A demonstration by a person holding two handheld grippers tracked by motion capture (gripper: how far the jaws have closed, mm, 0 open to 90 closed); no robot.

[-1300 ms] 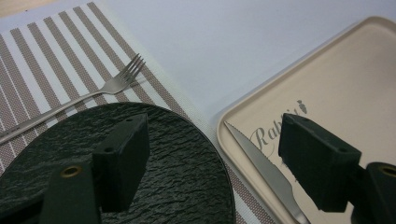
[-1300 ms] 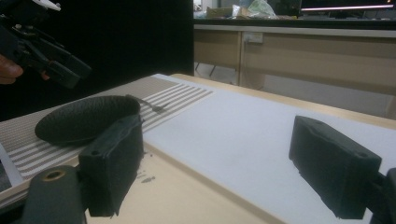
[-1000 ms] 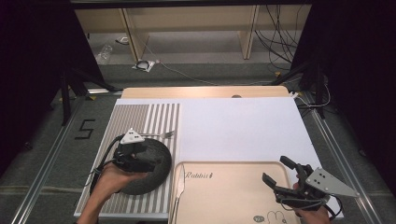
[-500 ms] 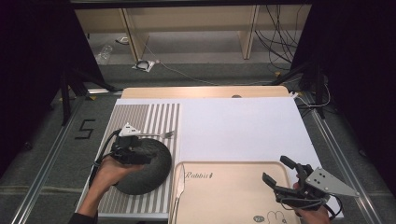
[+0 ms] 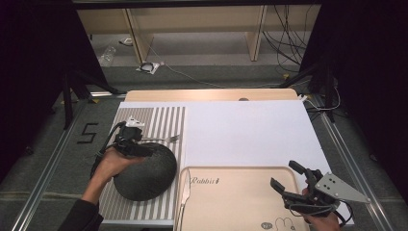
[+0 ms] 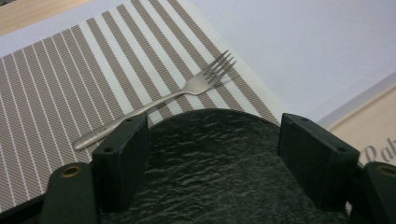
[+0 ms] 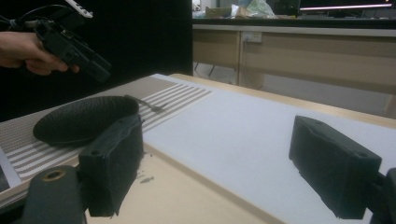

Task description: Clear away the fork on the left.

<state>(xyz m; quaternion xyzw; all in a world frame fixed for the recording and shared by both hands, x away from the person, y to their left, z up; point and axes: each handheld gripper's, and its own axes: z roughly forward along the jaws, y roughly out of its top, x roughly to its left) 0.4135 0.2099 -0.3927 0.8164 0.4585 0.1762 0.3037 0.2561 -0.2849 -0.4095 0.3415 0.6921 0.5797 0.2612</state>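
Left gripper (image 5: 129, 139): held in the person's left hand (image 5: 111, 162), over the far-left rim of the dark plate at about 10 o'clock of it. In the left gripper view its two black jaws stand apart with the plate's rim showing between them; whether they touch the plate cannot be told. In the right gripper view it appears raised above the plate, clear of it.

Dark plate (image 5: 144, 171): round, rough-textured, lying on the striped placemat (image 5: 161, 120) at the table's 8 o'clock. Its left edge is partly covered by the hand in the high view; its near half is cut off in the left gripper view.

Fork (image 6: 161, 100): metal, on the placemat just beyond the plate at its 12 o'clock, tines toward the white sheet (image 5: 250, 130). The handle's end passes behind the left jaw; contact with the plate is hard to judge.

Knife (image 5: 184, 195): at the seam between placemat and tray; lower end cut off by the frame.

Tray (image 5: 231, 202): beige, lettered, at the table's 6 o'clock; near edge cut off.

Right gripper (image 5: 296, 185): over the tray's right edge at 4 o'clock of the table, jaws spread wide, nothing between them. The holding hand is mostly out of frame.
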